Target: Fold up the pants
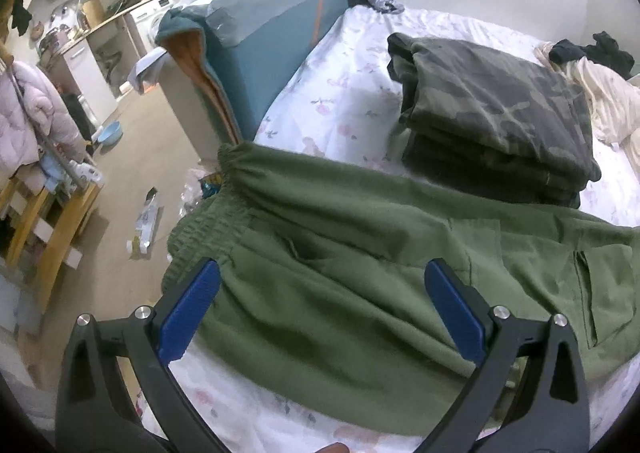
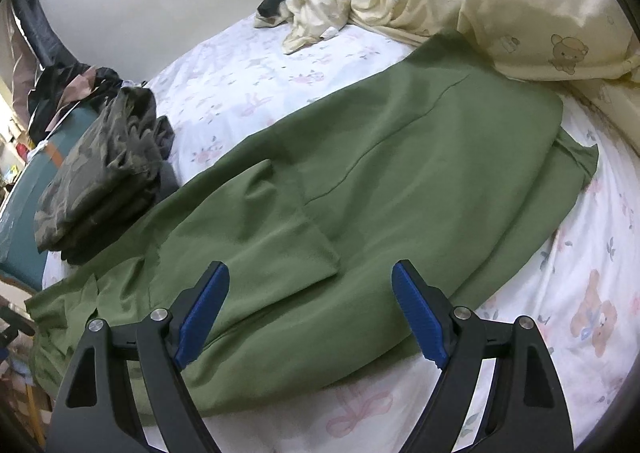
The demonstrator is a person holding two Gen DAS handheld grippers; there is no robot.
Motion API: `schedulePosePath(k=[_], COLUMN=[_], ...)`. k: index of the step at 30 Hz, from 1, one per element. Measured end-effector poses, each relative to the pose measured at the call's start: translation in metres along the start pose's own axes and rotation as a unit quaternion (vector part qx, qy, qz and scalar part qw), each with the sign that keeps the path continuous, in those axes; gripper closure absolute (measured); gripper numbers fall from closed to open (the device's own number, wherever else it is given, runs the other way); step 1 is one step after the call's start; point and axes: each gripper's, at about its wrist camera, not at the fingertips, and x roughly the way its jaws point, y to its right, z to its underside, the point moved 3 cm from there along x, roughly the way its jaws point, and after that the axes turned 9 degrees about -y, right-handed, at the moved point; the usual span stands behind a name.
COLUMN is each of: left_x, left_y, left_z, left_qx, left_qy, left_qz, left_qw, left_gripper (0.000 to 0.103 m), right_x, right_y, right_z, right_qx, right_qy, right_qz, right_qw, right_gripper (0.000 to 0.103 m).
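Green pants (image 2: 360,173) are laid flat on bed (image 2: 240,65); camo stack (image 1: 496,121) at 1 o'clock. Both grippers' fingers (image 1: 192,313) (image 2: 204,309) are spread wide, nothing held.

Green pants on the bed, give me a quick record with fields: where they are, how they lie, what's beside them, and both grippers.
item: green pants
surface: floral bedsheet
state: spread out lengthwise, legs stacked together, waistband at the bed's edge
beside: folded camouflage pants, apart from the green pair
left gripper: open, over the waist end
right gripper: open, over the legs
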Motion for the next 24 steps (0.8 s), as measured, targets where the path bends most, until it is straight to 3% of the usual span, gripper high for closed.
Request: schedulePosePath(k=[6,11,15,18,22,24], left_x=[0.0,-0.004,0.007,0.013,0.019,0.022], left_y=[0.008,0.0,-0.014,-0.029,-0.039,-0.042], left_z=[-0.001,0.003,0.001,-0.003,-0.008,-0.008], left_qx=[0.018,0.037,0.047,0.038,0.025,0.022], left_qy=[0.013,0.015,0.002,0.007,-0.004,-0.009], left_qz=[0.038,0.072,0.057,0.061,0.076,0.076], left_qw=[0.9991,0.9966,0.9972,0.9974,0.9968,0.9968], left_gripper=[0.002,0.002,0.002,0.002,0.002,0.002], right_x=[-0.005,-0.004,-0.001,-0.006,-0.034,-0.041], right_y=[0.011,0.047,0.093,0.129,0.177,0.193], right_z=[-0.014,-0.029,-0.035,-0.044,-0.069,-0.08], right_qx=[0.016,0.071,0.149,0.214,0.253,0.26], right_qy=[0.019,0.021,0.006,0.007,0.047,0.052], right_qz=[0.013,0.014,-0.008,-0.054,-0.005,0.005], right_qw=[1.0,0.997,0.989,0.975,0.966,0.964], right_gripper=[0.017,0.017,0.017,0.017,0.019,0.029])
